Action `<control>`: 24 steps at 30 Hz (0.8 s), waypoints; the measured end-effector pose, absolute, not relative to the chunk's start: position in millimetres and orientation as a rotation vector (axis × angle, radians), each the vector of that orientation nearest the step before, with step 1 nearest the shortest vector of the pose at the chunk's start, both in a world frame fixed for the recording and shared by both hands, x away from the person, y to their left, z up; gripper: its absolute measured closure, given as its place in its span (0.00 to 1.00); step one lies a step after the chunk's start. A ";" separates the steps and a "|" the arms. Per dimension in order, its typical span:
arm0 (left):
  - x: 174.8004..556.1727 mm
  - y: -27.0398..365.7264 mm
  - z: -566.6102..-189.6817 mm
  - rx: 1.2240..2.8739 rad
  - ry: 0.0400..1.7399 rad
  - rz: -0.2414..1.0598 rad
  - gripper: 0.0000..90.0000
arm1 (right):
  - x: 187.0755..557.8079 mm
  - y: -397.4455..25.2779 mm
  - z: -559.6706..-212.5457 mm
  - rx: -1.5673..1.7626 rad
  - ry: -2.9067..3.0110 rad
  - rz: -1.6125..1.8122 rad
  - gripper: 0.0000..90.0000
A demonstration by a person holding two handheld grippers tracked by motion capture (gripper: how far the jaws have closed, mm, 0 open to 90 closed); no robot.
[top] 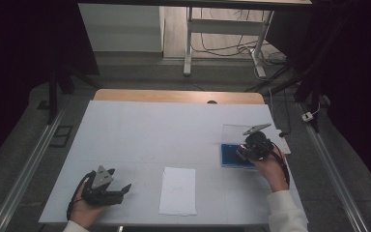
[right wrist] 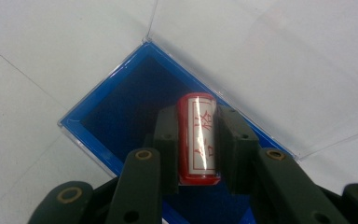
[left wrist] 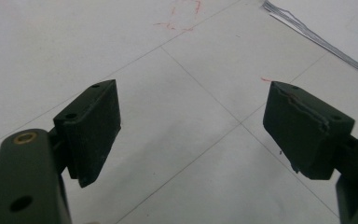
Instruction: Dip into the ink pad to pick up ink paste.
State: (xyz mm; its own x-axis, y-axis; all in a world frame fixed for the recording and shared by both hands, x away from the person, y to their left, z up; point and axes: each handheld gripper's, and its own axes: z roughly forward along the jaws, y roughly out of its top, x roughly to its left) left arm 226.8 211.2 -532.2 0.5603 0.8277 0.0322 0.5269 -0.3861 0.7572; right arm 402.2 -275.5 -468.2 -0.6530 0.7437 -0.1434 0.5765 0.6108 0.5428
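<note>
The stamp [right wrist: 198,138], a short red cylinder with a white label in red characters, sits clamped between the jaws of the right hand-held gripper [right wrist: 197,140], held across its round sides over the blue ink pad [right wrist: 130,109]. It looks light and rigid, probably hard plastic, so it should take a firm squeeze without giving. Its glossy, curved wall is the weak point: it could roll or slip between flat jaws, so a grip around the middle of the barrel, as here, seems safest, with the inked end left free.

The pad lies in a clear case whose lid [right wrist: 261,56] stands open behind it; that thin plastic looks brittle and easy to shove.

In the high view the case [top: 232,155] rests near the right edge of the desk [top: 174,125], with a sheet of paper [top: 178,190] nearer the middle. The left hand-held gripper [left wrist: 191,135] waits well apart, jaws spread wide and empty above the desk.
</note>
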 end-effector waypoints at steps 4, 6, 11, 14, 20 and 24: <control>227.2 211.5 -532.3 2.076 1.084 0.537 0.21 | 402.6 -277.3 -468.8 1.065 2.483 0.669 0.79; 227.4 211.2 -532.3 2.076 1.085 0.537 0.21 | 402.8 -277.7 -469.0 1.065 2.483 0.674 0.79; 227.4 211.5 -531.9 2.072 1.086 0.540 0.21 | 402.1 -277.3 -469.5 1.062 2.480 0.676 0.79; 227.6 212.0 -531.8 2.070 1.087 0.540 0.21 | 402.0 -277.2 -469.3 1.058 2.479 0.671 0.79; 228.6 212.0 -532.2 2.075 1.083 0.537 0.21 | 399.0 -275.3 -464.3 1.020 2.475 0.669 0.78; 230.6 212.8 -532.7 2.069 1.090 0.535 0.21 | 399.0 -276.7 -463.8 1.034 2.467 0.682 0.78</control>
State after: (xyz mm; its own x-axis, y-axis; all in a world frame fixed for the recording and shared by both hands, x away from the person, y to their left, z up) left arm 230.6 212.8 -532.7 0.5550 0.8314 0.0268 0.5296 -0.3780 0.7593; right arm 399.0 -276.7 -463.8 -0.6578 0.7374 -0.1537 0.5536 0.6117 0.5651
